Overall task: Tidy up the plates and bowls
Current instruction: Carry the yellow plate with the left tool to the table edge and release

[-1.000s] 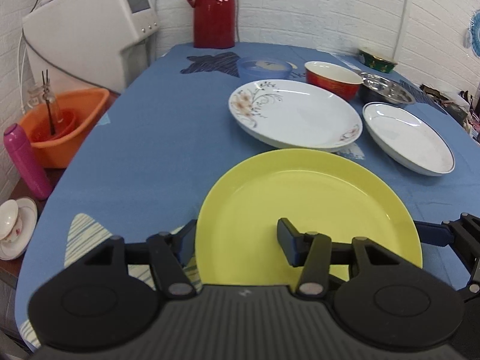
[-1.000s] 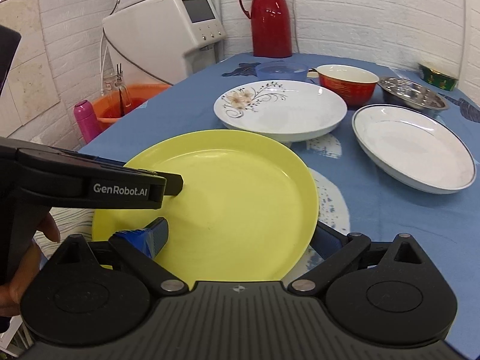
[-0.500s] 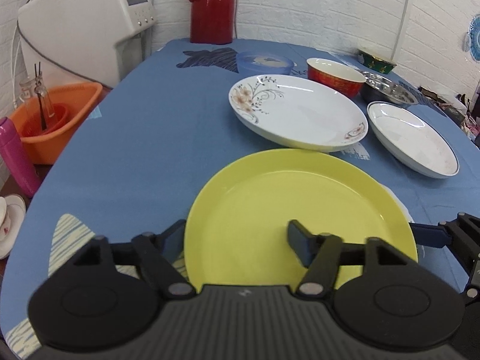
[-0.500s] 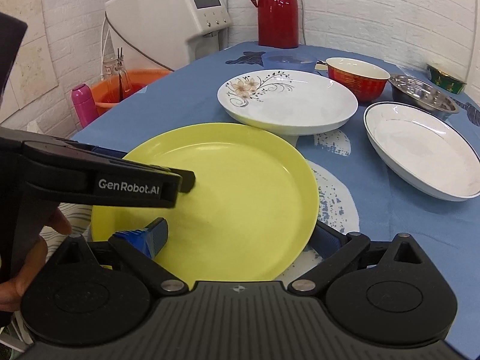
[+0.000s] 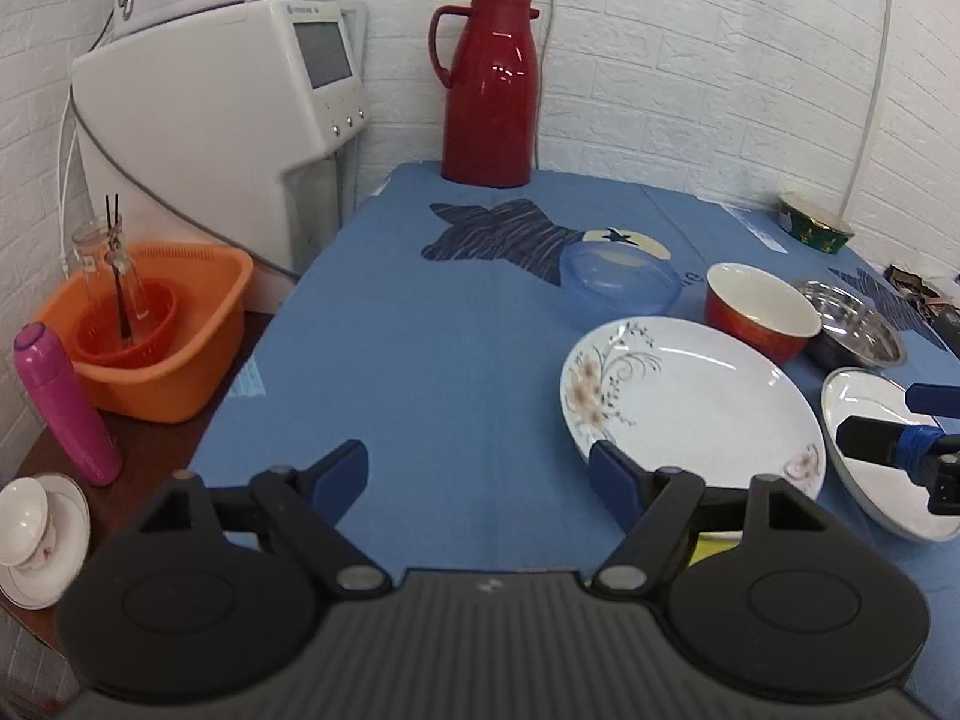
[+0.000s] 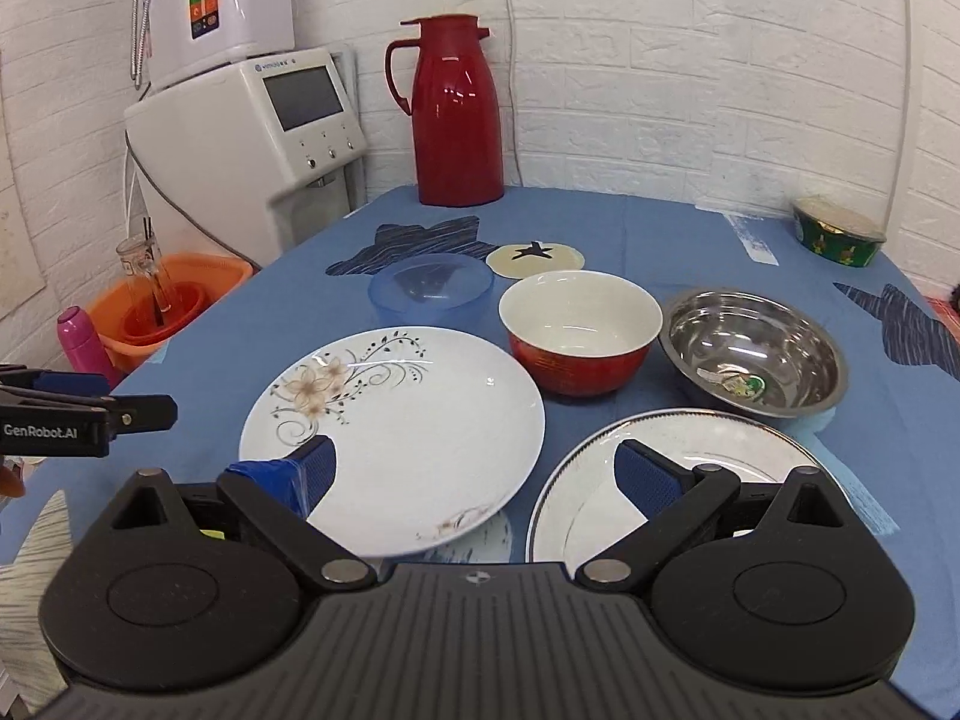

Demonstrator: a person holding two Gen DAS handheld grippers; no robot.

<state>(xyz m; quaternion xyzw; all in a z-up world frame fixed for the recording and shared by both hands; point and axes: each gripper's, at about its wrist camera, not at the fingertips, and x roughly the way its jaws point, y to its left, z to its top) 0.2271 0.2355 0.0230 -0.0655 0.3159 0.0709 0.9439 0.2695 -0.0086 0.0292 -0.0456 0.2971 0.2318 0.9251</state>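
- The round yellow plate that filled both views a moment ago is almost out of sight.
- Left gripper (image 5: 477,468) and right gripper (image 6: 474,468): fingers wide apart, holding nothing, above the blue tabletop (image 5: 432,360).

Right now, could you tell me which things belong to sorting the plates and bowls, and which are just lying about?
Job: floral plate; rimmed white plate; red bowl; steel bowl; blue bowl.
Lying about: red jug; orange basin; pink bottle.

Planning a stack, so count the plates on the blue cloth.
3: floral plate at centre, rimmed plate right of it, yellow plate mostly hidden, nearest the cameras.
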